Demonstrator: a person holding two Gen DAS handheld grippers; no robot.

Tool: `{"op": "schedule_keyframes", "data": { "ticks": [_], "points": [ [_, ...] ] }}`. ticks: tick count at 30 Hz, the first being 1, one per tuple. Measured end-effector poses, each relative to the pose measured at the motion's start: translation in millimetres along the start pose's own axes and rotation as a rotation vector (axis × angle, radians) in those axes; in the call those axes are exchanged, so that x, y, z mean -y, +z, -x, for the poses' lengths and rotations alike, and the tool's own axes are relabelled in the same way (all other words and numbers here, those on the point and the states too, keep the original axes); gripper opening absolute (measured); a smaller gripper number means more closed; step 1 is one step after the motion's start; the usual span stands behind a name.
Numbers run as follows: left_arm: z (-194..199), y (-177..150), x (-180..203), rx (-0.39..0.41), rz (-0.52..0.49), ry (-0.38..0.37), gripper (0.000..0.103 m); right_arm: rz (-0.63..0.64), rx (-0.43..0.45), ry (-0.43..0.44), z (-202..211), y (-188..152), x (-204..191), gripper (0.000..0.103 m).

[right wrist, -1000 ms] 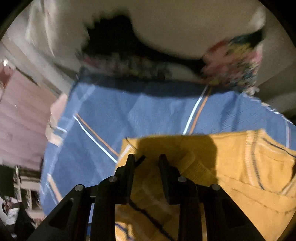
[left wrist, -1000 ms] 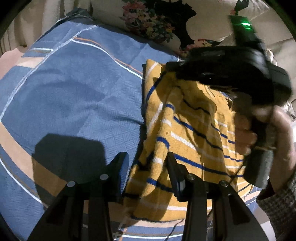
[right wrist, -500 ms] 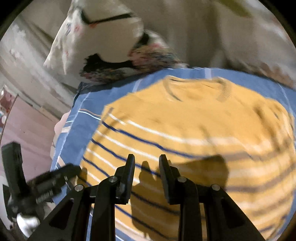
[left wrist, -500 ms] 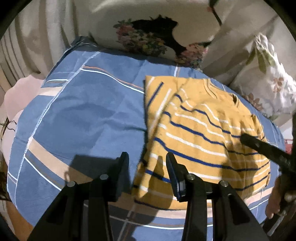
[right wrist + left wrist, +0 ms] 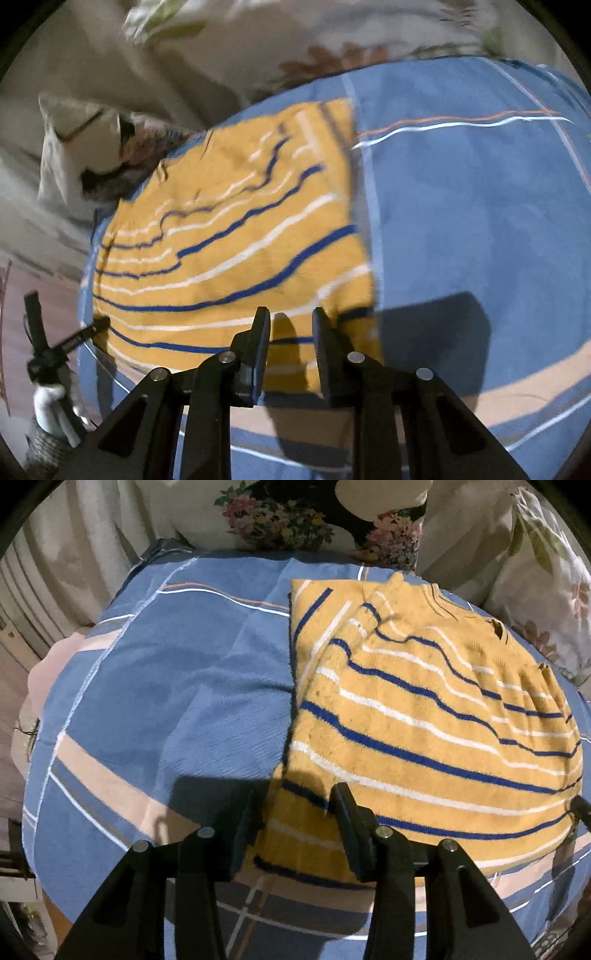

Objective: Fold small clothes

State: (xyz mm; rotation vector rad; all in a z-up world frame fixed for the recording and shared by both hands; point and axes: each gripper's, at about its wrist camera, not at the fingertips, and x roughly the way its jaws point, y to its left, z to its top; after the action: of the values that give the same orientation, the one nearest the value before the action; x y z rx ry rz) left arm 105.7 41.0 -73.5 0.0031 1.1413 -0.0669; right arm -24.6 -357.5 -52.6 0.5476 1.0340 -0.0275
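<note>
A: Status on the fold?

B: Yellow striped sweater (image 5: 424, 716) lies on the bed (image 5: 177, 686), blue cover. One side is already folded in, straight edge there. Hem end is still long, so I'd say the crosswise fold is left.

A: Tools?

B: Left tool (image 5: 291, 827) is over the near hem corner, jaws apart, a bit wider than a moment ago, cloth below and not pinched. Right tool (image 5: 290, 345) is at the other hem corner, jaws just narrowed, a gap left, no grip yet.

A: Clutter?

B: Floral pillows (image 5: 280, 520) at the head.
</note>
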Motion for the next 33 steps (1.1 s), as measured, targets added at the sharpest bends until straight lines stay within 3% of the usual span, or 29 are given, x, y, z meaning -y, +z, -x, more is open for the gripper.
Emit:
{"op": "schedule_keyframes", "data": {
  "ticks": [2,7,9,12,16,20,23,25,29,33],
  "points": [
    [7.1,-2.8,-3.1,0.004,0.017,0.012,0.043,-0.002,0.029,-0.026,14.8,0.7,1.3,0.028],
    [25.9,-17.8,-6.9,0.041,0.067,0.004,0.043,0.025,0.08,0.026,38.2,-8.4,-7.3,0.029],
    [18.5,-24.6,-8.9,0.017,0.099,-0.029,0.043,0.034,0.054,0.061,30.4,-14.3,-9.2,0.03],
    [5.5,-30.1,-16.4,-0.005,0.152,-0.051,0.043,0.014,0.025,0.038,12.0,-21.8,0.1,0.03],
    [8.2,-34.5,-30.0,0.007,0.223,-0.074,0.043,-0.079,0.014,0.085,7.1,-19.7,29.7,0.022],
    [26.6,-35.6,-41.6,0.052,0.265,-0.069,0.043,-0.041,0.06,0.014,28.8,-13.0,23.9,0.031],
    [39.9,-28.4,-32.4,0.11,0.217,-0.041,0.043,-0.007,0.089,0.023,36.8,-4.5,10.4,0.031],
    [41.3,-17.4,-22.6,0.125,0.178,-0.066,0.043,0.049,0.097,0.03,33.0,2.1,-8.5,0.031],
    [29.1,15.0,-5.8,0.107,0.132,-0.164,0.043,0.112,0.065,0.072,7.6,16.5,-40.1,0.03],
    [-9.6,54.5,4.9,0.084,0.074,-0.146,0.043,0.095,0.025,0.066,-27.5,36.0,-48.3,0.03]
  ]
}}
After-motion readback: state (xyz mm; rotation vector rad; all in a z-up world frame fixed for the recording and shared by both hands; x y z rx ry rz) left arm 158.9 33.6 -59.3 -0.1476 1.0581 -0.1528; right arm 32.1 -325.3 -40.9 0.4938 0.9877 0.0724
